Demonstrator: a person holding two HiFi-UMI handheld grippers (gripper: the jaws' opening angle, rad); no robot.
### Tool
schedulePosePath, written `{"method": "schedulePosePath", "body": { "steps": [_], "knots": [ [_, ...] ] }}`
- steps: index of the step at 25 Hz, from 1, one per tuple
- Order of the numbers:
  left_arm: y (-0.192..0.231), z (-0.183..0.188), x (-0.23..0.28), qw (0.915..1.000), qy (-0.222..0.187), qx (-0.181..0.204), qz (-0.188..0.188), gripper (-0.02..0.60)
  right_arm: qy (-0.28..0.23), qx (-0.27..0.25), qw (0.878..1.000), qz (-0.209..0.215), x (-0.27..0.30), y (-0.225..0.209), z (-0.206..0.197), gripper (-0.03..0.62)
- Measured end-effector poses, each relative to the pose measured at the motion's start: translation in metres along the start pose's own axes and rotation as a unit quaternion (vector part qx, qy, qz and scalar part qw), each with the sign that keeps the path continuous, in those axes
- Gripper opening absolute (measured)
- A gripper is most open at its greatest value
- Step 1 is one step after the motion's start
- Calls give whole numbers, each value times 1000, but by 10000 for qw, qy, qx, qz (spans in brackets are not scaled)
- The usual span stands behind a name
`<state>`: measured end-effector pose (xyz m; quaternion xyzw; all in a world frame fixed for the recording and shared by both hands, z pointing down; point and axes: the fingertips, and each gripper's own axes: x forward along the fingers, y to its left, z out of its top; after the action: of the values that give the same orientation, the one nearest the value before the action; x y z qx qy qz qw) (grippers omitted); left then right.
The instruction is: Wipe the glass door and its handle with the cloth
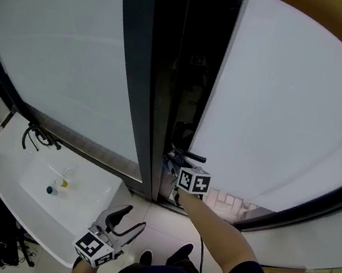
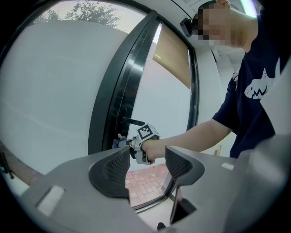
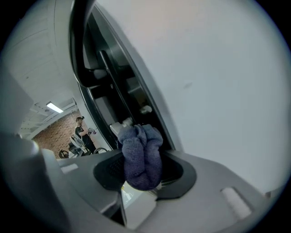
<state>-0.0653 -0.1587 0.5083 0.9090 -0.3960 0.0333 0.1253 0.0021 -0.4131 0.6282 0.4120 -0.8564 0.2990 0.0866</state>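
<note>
The glass door (image 1: 289,105) stands ajar at the right of a dark frame (image 1: 140,84). Its black lever handle (image 1: 190,156) juts from the door's edge, also seen as the handle (image 2: 132,121). My right gripper (image 1: 174,165) is shut on a bunched blue-purple cloth (image 3: 141,154) and holds it at the door's edge just under the handle, by the latch hardware (image 3: 132,120). Whether the cloth (image 2: 116,144) touches the edge I cannot tell. My left gripper (image 1: 127,216) hangs low and apart from the door, open, with nothing between its jaws.
A white washbasin (image 1: 84,212) with a black faucet (image 1: 35,136) and small items in it lies at the lower left. A frosted fixed pane (image 1: 62,54) fills the left. A tan blind (image 1: 338,24) hangs top right. The person's shoes (image 1: 180,251) stand below.
</note>
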Motion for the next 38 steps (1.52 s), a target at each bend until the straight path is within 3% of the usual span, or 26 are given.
{"method": "schedulePosePath", "body": {
  "steps": [15, 20, 24, 30, 34, 38],
  "knots": [
    [-23, 26, 17, 9993, -140, 252, -225, 241, 667, -40, 9976, -170, 12, -11, -37, 152],
    [-27, 27, 8, 9992, -164, 283, -223, 241, 654, 533, 9963, 147, -8, -9, -68, 153],
    [-29, 29, 4, 9986, -185, 344, -367, 241, 339, 301, 9982, 382, -48, 8, -67, 153],
    [-38, 27, -2, 9955, -233, 416, -815, 241, -572, -236, 9961, 624, -149, 52, -39, 155],
    [-50, 27, -3, 9917, -182, 497, -1175, 241, -1264, -199, 9909, 428, -216, 61, -34, 155],
    [-68, 21, -2, 9857, -129, 544, -1592, 241, -1609, -54, 9867, 221, -275, 69, -47, 155]
  ]
}}
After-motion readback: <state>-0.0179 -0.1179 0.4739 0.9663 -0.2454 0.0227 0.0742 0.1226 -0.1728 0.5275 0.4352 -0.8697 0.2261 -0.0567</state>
